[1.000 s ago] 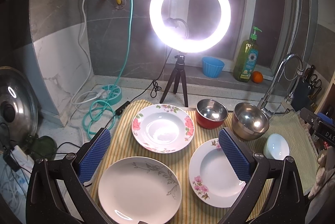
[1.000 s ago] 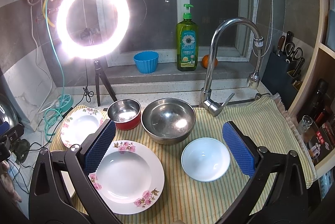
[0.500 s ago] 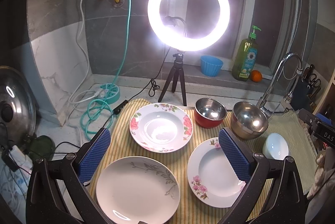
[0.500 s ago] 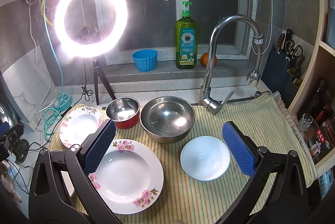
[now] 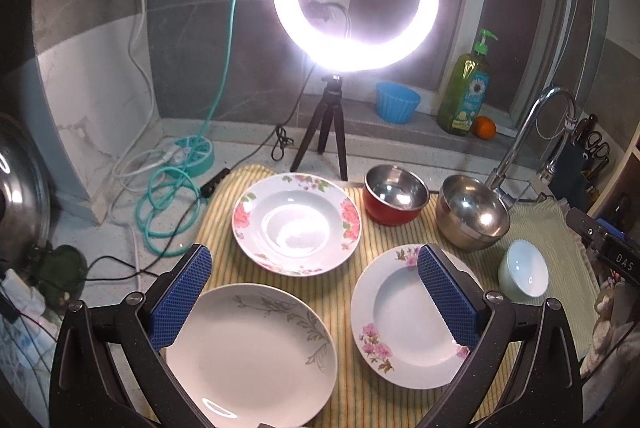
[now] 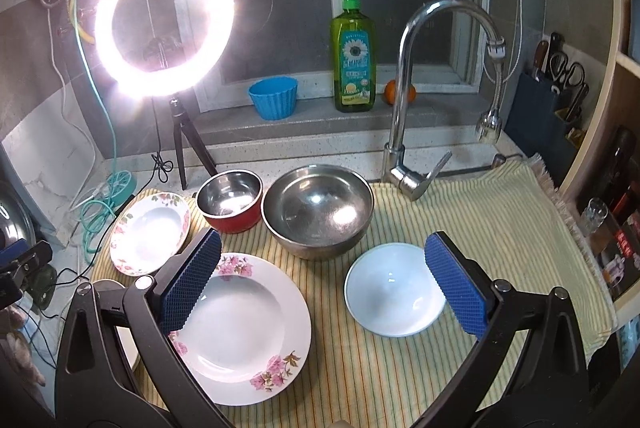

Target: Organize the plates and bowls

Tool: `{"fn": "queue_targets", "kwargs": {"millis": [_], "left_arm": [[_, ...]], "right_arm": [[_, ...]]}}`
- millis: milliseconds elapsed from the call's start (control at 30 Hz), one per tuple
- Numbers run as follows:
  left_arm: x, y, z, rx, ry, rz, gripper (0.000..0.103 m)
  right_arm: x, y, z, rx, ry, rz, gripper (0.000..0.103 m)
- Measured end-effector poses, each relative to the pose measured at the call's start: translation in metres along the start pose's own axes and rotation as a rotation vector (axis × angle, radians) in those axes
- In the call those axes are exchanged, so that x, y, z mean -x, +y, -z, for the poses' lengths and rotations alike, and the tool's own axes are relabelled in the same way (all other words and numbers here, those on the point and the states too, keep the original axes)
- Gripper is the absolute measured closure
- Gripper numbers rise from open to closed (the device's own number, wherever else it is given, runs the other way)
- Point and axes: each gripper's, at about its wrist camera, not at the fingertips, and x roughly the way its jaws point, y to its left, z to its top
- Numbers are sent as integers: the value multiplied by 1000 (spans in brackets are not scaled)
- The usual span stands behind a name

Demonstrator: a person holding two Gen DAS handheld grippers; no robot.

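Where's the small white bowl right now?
The small white bowl sits on the striped cloth at lower right in the right wrist view, just in front of the large steel bowl and right of the pink-flowered plate.

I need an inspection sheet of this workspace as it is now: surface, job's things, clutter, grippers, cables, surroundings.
Surface: striped cloth covers the counter.
Job's things: grey-leaf plate, two pink-flower plates, red bowl, large steel bowl, white bowl; all apart, none stacked.
Clutter: nothing seen on the cloth.
Grippers: left hand-held gripper and right hand-held gripper open, holding nothing.
Cables: teal cable coiled left of the cloth.
Surroundings: ring light, faucet, soap bottle, blue cup.
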Motion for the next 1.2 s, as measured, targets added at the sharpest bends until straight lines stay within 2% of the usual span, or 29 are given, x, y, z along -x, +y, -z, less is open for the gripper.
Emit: {"fn": "queue_targets", "kwargs": {"millis": [200,267,300,433,467,533,667,733,800,867,933,1067,1200], "left_arm": [[-28,7,14,53,103,57,2],[-38,6,19,56,142,73,14],[-43,5,22,55,163,83,17],[-57,2,31,50,207,112,25],[-61,2,33,53,223,128,33],[-69,2,36,58,254,151,44],[-83,3,41,73,300,189,53],[-88,3,43,77,316,202,54],[-94,3,43,80,331,213,56],[-100,2,44,84,348,229,62],[-104,1,44,81,359,243,62],[-113,-4,41,68,365,257,63],[-125,-5,40,97,378,286,65]], "right_arm": [[-22,-17,25,-16,105,-36,0],[-30,-23,35,-30,148,-46,0],[-33,-27,39,-42,170,-54,0],[-46,-38,58,-95,246,-97,12],[-49,-41,63,-112,265,-113,15],[-55,-45,72,-147,306,-146,24],[-66,-46,88,-187,368,-191,40],[-70,-42,93,-193,393,-220,49],[-75,-39,96,-189,401,-227,49],[-80,-36,98,-198,415,-241,50],[-85,-35,100,-212,431,-261,56],[-94,-34,103,-247,456,-289,60],[-100,-33,106,-260,478,-301,64]]}}
